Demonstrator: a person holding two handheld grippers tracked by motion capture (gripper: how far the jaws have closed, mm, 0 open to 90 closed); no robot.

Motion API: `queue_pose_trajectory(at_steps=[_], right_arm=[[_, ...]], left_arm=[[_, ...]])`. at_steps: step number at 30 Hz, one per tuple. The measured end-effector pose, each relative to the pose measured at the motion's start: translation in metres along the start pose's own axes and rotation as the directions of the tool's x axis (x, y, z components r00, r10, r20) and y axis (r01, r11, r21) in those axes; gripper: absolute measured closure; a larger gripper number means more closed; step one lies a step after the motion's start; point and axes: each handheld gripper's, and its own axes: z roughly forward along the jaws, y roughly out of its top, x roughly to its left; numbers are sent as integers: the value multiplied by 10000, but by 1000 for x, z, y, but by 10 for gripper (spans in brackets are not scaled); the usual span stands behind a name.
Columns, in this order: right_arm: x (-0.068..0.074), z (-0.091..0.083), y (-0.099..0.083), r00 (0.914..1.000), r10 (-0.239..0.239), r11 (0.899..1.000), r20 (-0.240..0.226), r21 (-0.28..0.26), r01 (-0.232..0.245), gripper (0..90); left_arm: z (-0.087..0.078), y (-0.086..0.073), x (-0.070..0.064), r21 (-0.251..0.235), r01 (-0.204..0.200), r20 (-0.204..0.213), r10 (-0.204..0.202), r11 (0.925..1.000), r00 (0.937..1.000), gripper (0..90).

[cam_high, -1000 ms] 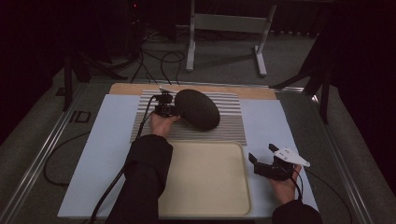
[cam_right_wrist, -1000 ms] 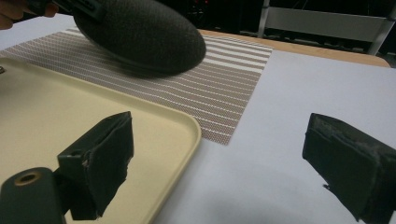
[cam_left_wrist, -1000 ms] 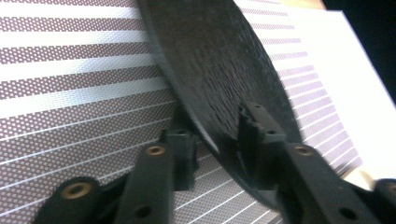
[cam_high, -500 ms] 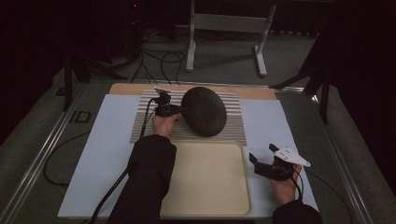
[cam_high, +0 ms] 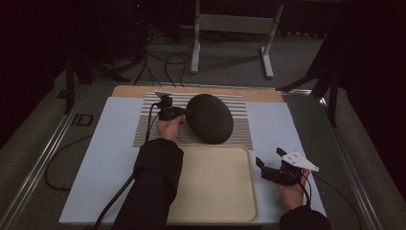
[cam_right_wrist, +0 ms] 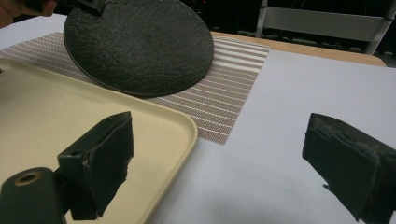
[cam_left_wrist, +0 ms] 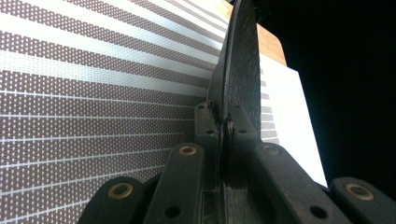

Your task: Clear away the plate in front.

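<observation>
A dark, rough-textured round plate (cam_high: 209, 119) is tipped up on edge over the striped placemat (cam_high: 239, 129). My left gripper (cam_high: 184, 114) is shut on its left rim. In the left gripper view the jaws (cam_left_wrist: 223, 121) clamp the thin plate rim (cam_left_wrist: 240, 60), which rises edge-on above the placemat (cam_left_wrist: 93, 93). My right gripper (cam_high: 269, 158) stands open and holds nothing, just right of the beige tray (cam_high: 215, 191). In the right gripper view the open gripper (cam_right_wrist: 224, 154) faces the plate (cam_right_wrist: 140, 42), whose lower edge hangs near the tray's far rim (cam_right_wrist: 187, 122).
A pale sheet (cam_high: 110, 153) covers the table, with a wooden board (cam_high: 134, 91) along its far edge. Metal rails run along both table sides. Beyond the table are a grey stand (cam_high: 230, 28) and loose cables (cam_high: 163, 62) on the floor.
The left gripper has tipped the plate up from nearly flat to steeply tilted and drawn it a little nearer the tray. The right gripper has stayed put.
</observation>
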Motion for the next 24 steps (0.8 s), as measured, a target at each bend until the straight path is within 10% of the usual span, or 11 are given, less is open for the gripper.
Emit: queue_pose_trajectory(at_steps=[24], right_arm=[[1, -1, 0, 9999, -39, 10000, 112, -74, 40, 91]], left_arm=[[-19, 5, -7, -605, 736, 587, -701, 9955, 9958, 864]])
